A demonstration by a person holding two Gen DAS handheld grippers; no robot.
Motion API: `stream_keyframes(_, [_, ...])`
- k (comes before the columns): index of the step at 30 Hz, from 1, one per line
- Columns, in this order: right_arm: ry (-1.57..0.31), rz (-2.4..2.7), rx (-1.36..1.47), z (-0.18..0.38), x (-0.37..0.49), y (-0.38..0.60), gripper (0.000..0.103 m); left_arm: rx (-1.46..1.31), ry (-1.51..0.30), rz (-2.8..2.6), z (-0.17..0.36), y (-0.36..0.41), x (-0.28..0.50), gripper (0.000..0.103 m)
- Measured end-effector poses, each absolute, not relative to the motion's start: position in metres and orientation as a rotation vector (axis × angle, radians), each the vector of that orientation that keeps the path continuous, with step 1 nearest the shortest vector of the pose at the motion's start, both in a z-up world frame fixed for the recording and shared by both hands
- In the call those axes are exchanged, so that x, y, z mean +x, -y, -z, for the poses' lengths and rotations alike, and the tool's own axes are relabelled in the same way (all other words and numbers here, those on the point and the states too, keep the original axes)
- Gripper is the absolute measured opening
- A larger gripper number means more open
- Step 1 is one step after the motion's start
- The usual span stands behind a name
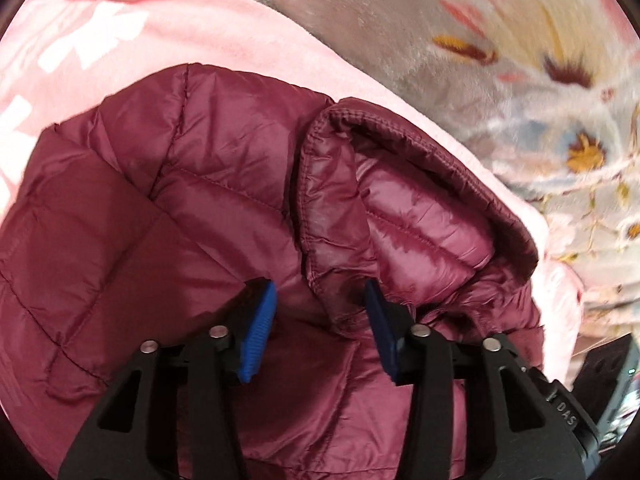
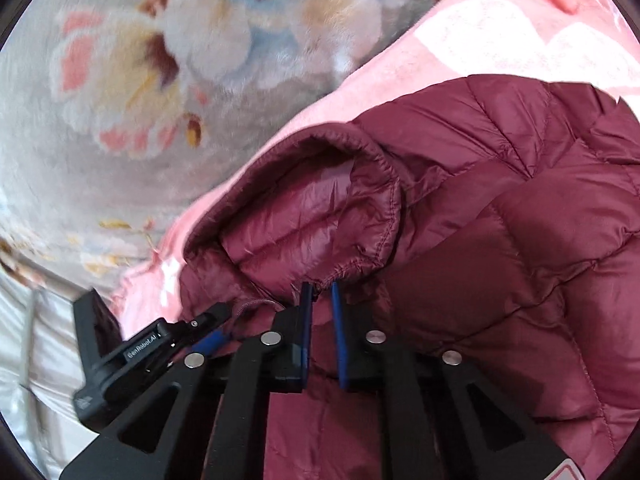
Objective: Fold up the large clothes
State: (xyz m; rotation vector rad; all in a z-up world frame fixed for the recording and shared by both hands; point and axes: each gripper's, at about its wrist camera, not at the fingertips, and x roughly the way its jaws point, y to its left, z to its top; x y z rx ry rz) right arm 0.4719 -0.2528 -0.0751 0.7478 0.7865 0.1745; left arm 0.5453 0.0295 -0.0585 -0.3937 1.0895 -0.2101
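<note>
Floral fleece blanket (image 2: 140, 128) covers the bed; a pink garment (image 1: 168, 40) lies on it. On top I see the maroon puffer jacket (image 1: 168, 208), sleeve cuff (image 1: 400, 184) gaping. My left claw (image 1: 320, 320) stands apart over it. My right claw (image 2: 321, 312) is nearly together at the cuff's hem; whether it pinches cloth, I cannot tell.

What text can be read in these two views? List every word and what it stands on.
"GenRobot.AI": on the black body of the left gripper, seen in the right wrist view.
"DAS": on the black device at the lower right of the left wrist view.
Large white letters on the pink blanket: cropped and blurred, unreadable.
</note>
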Motion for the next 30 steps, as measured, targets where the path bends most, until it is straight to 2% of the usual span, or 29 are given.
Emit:
stream_keyframes(2, [-0.774, -0.17, 0.706, 0.072, 0.466, 0.25, 0.01, -0.393, -1.081, 0.221, 0.057, -0.031, 0.543, 0.043])
stream_keyframes(4, [-0.761, -0.16, 0.7, 0.067, 0.46, 0.252, 0.016, -0.385, -1.086, 0.227, 0.057, -0.03, 0.543, 0.043])
stream_keyframes(12, [-0.799, -0.15, 0.707, 0.07, 0.479, 0.252, 0.017, -0.333, -1.104, 0.215, 0.067, -0.028, 0.541, 0.028])
stream_keyframes(17, [-0.82, -0.122, 0.583, 0.071, 0.473, 0.24, 0.009, -0.296, -1.097, 0.236, 0.072, -0.028, 0.536, 0.022])
stream_keyframes(23, [-0.864, -0.093, 0.525, 0.097, 0.465, 0.25, 0.002, -0.246, -1.061, 0.238, 0.078, -0.025, 0.527, 0.021])
stream_keyframes(30, [-0.822, -0.014, 0.326, 0.097, 0.467, 0.227, 0.001, -0.109, -0.96, 0.22, 0.084, -0.008, 0.511, 0.021])
